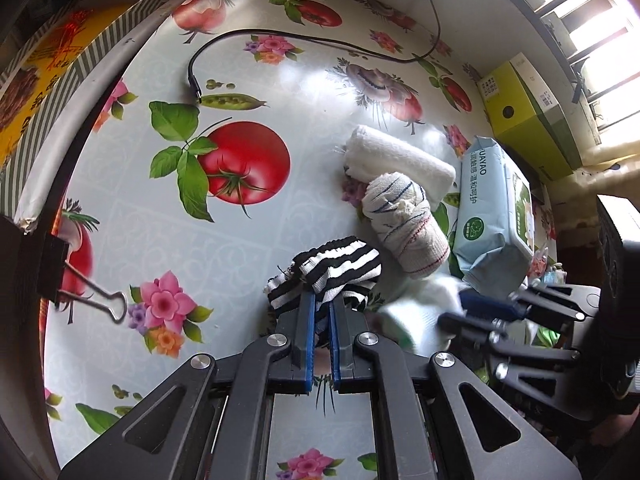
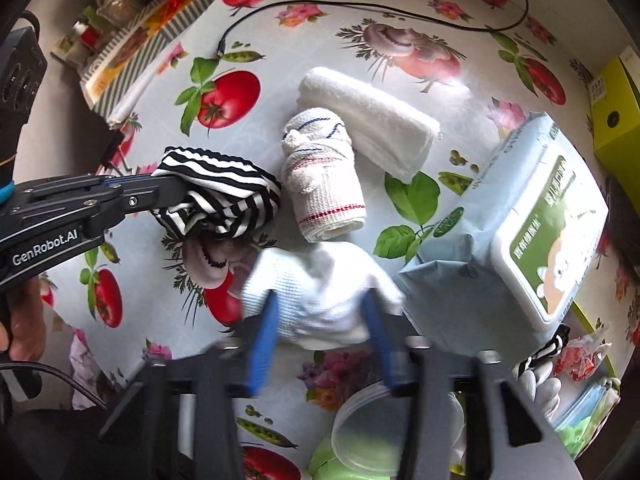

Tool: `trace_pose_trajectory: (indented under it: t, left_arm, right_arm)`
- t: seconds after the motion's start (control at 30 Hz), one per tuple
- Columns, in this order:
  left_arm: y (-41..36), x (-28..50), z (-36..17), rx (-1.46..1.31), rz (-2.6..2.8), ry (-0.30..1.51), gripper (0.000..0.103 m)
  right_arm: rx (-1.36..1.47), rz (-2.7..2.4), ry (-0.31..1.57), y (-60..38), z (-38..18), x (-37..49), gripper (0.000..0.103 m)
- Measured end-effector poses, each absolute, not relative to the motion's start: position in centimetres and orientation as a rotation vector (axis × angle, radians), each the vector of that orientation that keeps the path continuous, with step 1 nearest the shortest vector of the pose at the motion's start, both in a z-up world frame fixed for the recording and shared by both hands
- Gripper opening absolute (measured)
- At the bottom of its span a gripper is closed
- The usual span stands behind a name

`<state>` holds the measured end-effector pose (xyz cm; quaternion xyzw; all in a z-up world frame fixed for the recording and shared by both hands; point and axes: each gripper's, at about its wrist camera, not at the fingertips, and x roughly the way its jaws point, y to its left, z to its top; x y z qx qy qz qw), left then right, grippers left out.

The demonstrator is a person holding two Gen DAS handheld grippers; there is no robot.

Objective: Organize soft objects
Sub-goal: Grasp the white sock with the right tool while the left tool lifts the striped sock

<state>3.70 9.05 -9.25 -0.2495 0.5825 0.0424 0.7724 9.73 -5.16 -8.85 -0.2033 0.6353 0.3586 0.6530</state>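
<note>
1. Both grippers tilted steeply down over the table (image 1: 168, 216), side by side.
2. Left gripper (image 1: 320, 308): fingers clenched on the striped cloth (image 1: 332, 272), bunched at the tips and touching the table.
3. Right gripper (image 2: 320, 320): blurred; white cloth (image 2: 320, 292) between the blue fingers (image 2: 262, 344), apparently pinched.
4. Just beyond: rolled rag (image 2: 320, 184) touching a rolled white towel (image 2: 372, 120); striped cloth just beside the rag.
5. Wipes pack (image 2: 532, 240) close on the right of the white cloth; yellow box (image 1: 528, 116) behind; black cable (image 1: 280, 36) across the far table; binder clip (image 1: 88, 292) at the left edge.
</note>
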Motion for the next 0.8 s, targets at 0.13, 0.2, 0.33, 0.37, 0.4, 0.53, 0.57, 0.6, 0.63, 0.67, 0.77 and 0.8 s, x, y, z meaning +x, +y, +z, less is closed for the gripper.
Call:
trace_pose_trajectory:
  t: [0.13, 0.2, 0.33, 0.37, 0.4, 0.53, 0.57, 0.6, 0.63, 0.67, 0.77, 0.8]
  left_arm:
    - [9.1, 3.5, -8.7, -0.539, 0.086, 1.249, 0.006]
    - [9.1, 3.4, -8.2, -0.537, 0.083, 1.240, 0.006]
    - [9.0, 3.4, -6.9, -0.528, 0.075, 1.216, 0.006]
    - [8.9, 3.4, -6.5, -0.524, 0.071, 1.208, 0.006]
    - [8.8, 3.4, -6.2, -0.521, 0.068, 1.202, 0.006]
    - [8.2, 3.3, -4.4, -0.508, 0.052, 1.173, 0.006]
    - [8.0, 3.3, -4.0, -0.504, 0.050, 1.167, 0.006]
    - [7.7, 3.4, -3.5, -0.497, 0.046, 1.160, 0.006]
    - [7.4, 3.4, -3.1, -0.491, 0.043, 1.153, 0.006]
    - [7.2, 3.5, -2.7, -0.486, 0.040, 1.148, 0.006]
    - [6.3, 3.7, -1.6, -0.462, 0.028, 1.134, 0.006]
    - [6.0, 3.8, -1.4, -0.455, 0.025, 1.132, 0.006]
  right_arm:
    - [-0.455, 0.842, 1.406, -5.1, -8.2, 8.9, 0.005]
    - [-0.422, 0.853, 1.376, -5.3, -7.1, 8.8, 0.005]
    - [-0.360, 0.859, 1.313, -6.1, -4.8, 8.7, 0.005]
    - [-0.349, 0.860, 1.304, -6.3, -4.3, 8.7, 0.005]
    - [-0.338, 0.860, 1.293, -6.5, -3.8, 8.7, 0.005]
    - [-0.289, 0.851, 1.251, -7.9, -1.9, 8.7, 0.005]
    - [-0.275, 0.847, 1.239, -8.3, -1.4, 8.7, 0.005]
    - [-0.264, 0.843, 1.228, -8.8, -0.8, 8.6, 0.005]
    - [-0.257, 0.839, 1.221, -9.1, -0.5, 8.5, 0.005]
    - [-0.246, 0.833, 1.211, -9.6, -0.1, 8.4, 0.005]
    - [-0.212, 0.810, 1.186, -11.1, 1.0, 8.3, 0.005]
    - [-0.199, 0.799, 1.178, -11.7, 1.4, 8.3, 0.005]
